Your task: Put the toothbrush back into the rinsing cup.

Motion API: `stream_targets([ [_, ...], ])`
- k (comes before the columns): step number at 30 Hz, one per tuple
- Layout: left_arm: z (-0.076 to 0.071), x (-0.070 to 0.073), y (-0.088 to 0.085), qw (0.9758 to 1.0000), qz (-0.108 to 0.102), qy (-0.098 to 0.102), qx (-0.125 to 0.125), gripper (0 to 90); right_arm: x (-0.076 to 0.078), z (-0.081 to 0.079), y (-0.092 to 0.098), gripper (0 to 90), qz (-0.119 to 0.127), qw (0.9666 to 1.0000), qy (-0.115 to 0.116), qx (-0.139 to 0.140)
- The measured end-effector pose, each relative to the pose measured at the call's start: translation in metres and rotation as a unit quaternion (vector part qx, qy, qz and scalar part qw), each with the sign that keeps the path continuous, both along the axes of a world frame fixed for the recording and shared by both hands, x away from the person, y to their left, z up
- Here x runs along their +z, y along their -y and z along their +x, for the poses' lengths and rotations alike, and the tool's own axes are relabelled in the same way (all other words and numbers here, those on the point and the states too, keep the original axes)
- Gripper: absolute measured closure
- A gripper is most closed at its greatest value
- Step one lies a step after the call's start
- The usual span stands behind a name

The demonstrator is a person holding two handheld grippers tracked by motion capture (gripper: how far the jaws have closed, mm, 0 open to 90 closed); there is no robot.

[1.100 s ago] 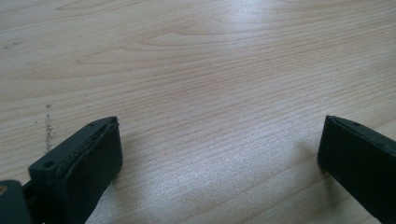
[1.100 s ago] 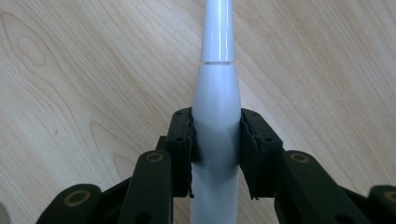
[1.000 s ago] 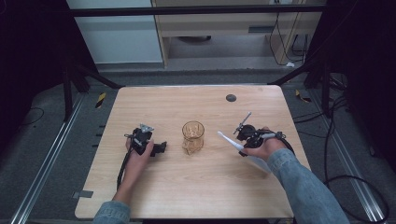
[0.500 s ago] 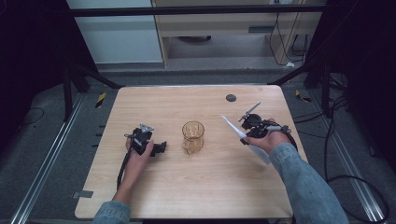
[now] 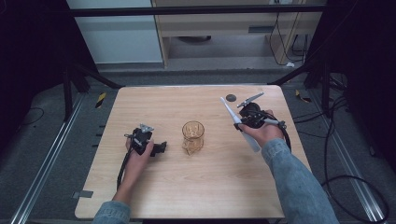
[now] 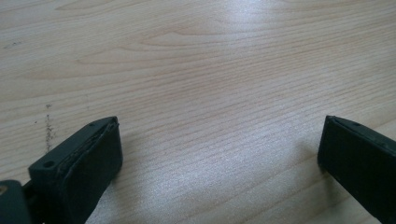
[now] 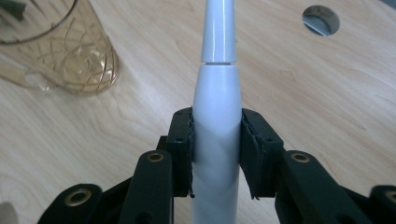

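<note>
The right gripper [image 7: 216,154] is clamped on the thick lower body of a white electric toothbrush [image 7: 217,107], its pads pressed flat on either side of the handle; in the high view the toothbrush [image 5: 238,123] is held off the desk [image 5: 154,102] at the right, slanting up and away, to the right of the amber glass cup [image 5: 193,136] that stands near the middle. The toothbrush looks stiff, smooth and glossy, so it may slip or twist between the pads if swung fast; the wide handle below the seam is the sound place to hold, as the thin neck above would give little purchase and more leverage. It is probably moderately light, with most weight in the handle. The cup is thin patterned glass, fragile, and would tip if knocked at the rim. The left gripper [image 6: 219,154] rests on the desk with jaws wide apart and nothing between them. No brand, label or writing can be read anywhere.
</note>
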State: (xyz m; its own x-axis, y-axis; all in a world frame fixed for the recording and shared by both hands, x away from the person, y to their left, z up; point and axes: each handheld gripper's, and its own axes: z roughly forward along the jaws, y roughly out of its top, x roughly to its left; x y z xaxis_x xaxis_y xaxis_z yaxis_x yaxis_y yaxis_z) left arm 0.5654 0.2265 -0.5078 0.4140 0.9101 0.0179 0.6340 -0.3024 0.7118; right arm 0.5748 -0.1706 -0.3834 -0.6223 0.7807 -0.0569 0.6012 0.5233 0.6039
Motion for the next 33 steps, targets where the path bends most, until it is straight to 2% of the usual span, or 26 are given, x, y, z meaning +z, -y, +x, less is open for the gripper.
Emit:
stream_targets([
  [3,0.000,0.000,0.000,1.0000,0.000,0.000,0.000,0.0,0.005,0.003,-0.002,66.9,0.014,0.9998,0.010,-0.013],
  [11,0.000,0.000,0.000,1.0000,0.000,0.000,0.001,0.0,0.014,0.008,-0.011,66.8,0.028,0.9990,0.032,-0.011],
  [17,0.000,0.000,0.000,1.0000,0.001,0.000,0.000,0.0,0.019,0.011,-0.013,66.8,0.041,0.9976,0.051,-0.025],
  [22,0.000,0.000,0.000,1.0000,0.002,-0.001,0.000,0.0,0.024,0.015,-0.015,66.8,0.059,0.9959,0.061,-0.032],
  [26,0.000,0.000,0.000,1.0000,0.002,0.000,0.000,0.0,0.035,0.020,-0.013,66.8,0.077,0.9935,0.073,-0.042],
  [33,0.000,0.000,0.000,1.0000,0.002,0.000,-0.001,0.0,0.050,0.028,-0.016,66.8,0.092,0.9900,0.093,-0.052],
])
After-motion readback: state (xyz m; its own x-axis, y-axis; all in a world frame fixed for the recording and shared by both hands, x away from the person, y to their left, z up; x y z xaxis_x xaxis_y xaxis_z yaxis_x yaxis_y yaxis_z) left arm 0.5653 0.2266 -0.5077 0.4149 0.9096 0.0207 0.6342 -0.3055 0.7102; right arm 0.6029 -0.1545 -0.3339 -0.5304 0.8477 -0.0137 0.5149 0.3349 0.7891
